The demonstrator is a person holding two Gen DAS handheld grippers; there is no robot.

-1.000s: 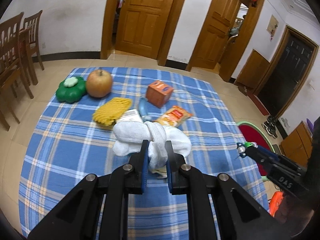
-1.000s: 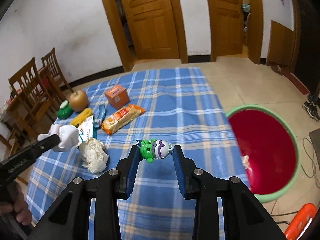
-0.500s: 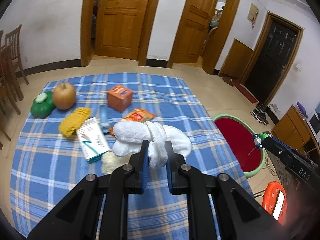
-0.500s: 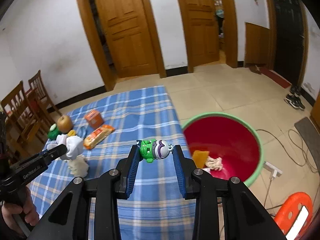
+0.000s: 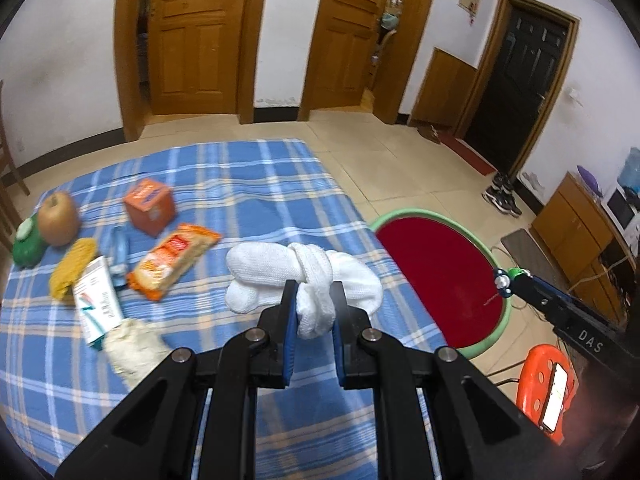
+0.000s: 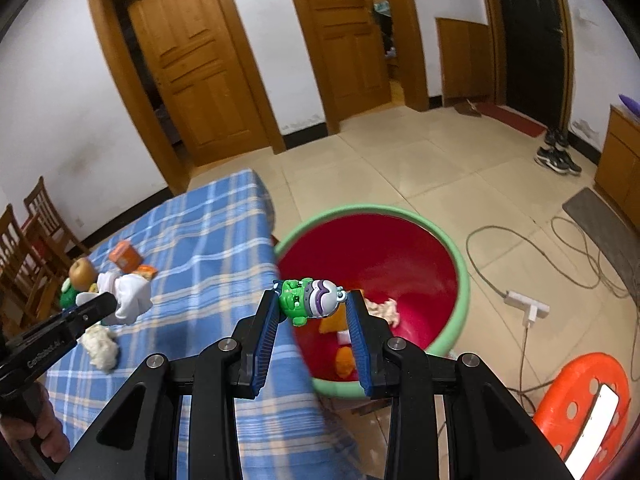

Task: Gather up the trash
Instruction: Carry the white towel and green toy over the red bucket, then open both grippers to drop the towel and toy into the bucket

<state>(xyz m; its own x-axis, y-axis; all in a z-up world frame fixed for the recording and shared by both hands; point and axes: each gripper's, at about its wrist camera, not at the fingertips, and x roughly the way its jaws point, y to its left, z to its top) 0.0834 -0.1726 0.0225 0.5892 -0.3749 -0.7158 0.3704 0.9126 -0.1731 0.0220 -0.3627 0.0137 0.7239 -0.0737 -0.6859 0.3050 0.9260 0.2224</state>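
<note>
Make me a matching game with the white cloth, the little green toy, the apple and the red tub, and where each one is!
Things:
1. white cloth
2. green toy
3. apple
4. red tub

Places:
A. on the floor beside the table
B. in the left gripper
C. on the blue checked cloth
D. in the right gripper

Pairs: 1-B, 2-D, 3-C, 4-A

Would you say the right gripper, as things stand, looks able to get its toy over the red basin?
Probably yes. The right gripper holds the toy with the red basin open just beyond it, and nothing stands between them.
</note>
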